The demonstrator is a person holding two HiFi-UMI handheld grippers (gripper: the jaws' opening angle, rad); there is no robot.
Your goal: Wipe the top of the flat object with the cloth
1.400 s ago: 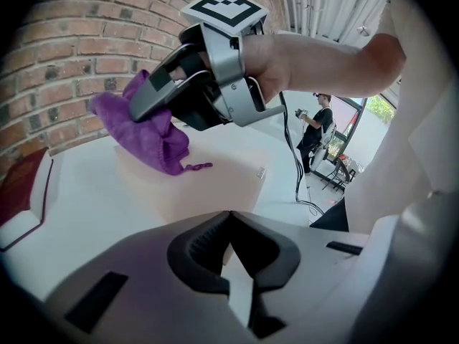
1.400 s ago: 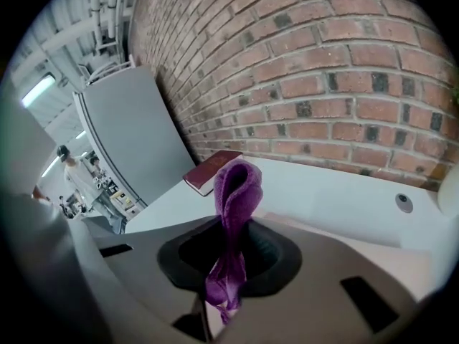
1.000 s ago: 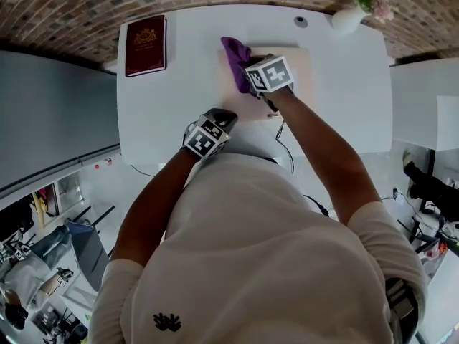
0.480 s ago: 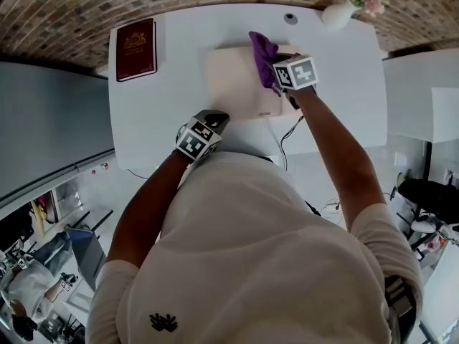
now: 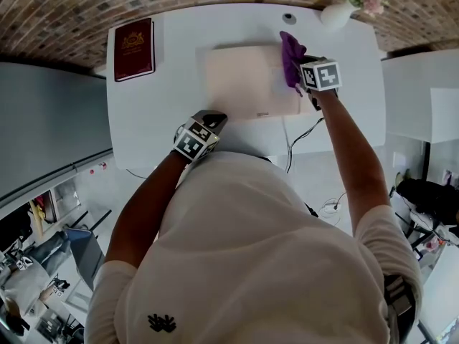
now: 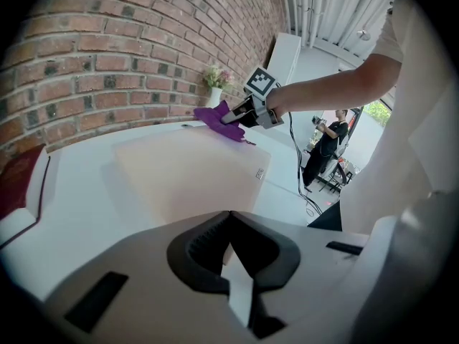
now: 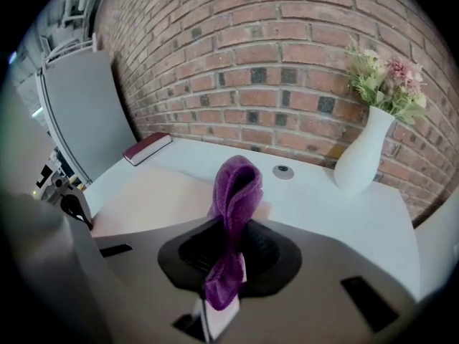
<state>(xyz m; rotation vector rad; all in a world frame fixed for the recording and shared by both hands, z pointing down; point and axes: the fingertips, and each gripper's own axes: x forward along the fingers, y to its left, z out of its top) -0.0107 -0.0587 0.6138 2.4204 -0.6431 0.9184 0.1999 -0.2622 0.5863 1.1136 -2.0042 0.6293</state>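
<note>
Worktop (image 5: pixel 158 113): white, set against a brick wall; it carries everything named below.
Flat object (image 5: pixel 237 81): a pale beige slab lying flat in the middle of the worktop, with a small label at its near right corner.
Book (image 5: pixel 133 47): dark red, closed, lying flat at the far left corner of the worktop, well apart from the flat object.
Vase (image 5: pixel 337 13): white, upright, holding pink and green flowers, at the far right of the worktop by the wall.
Right claw (image 5: pixel 307 69): clamped on the cloth, held over the right end of the flat object.
Left claw (image 5: pixel 208 120): jaws together with nothing between them, at the near edge of the worktop, just beside the flat object's near left corner.
Cloth (image 5: pixel 290 54): purple, bunched into a fold; it rests on the far right part of the flat object's top, its tail pinched between the right claw's jaws.
Round disc (image 5: pixel 289 18): small, grey, on the worktop between the flat object and the vase.
</note>
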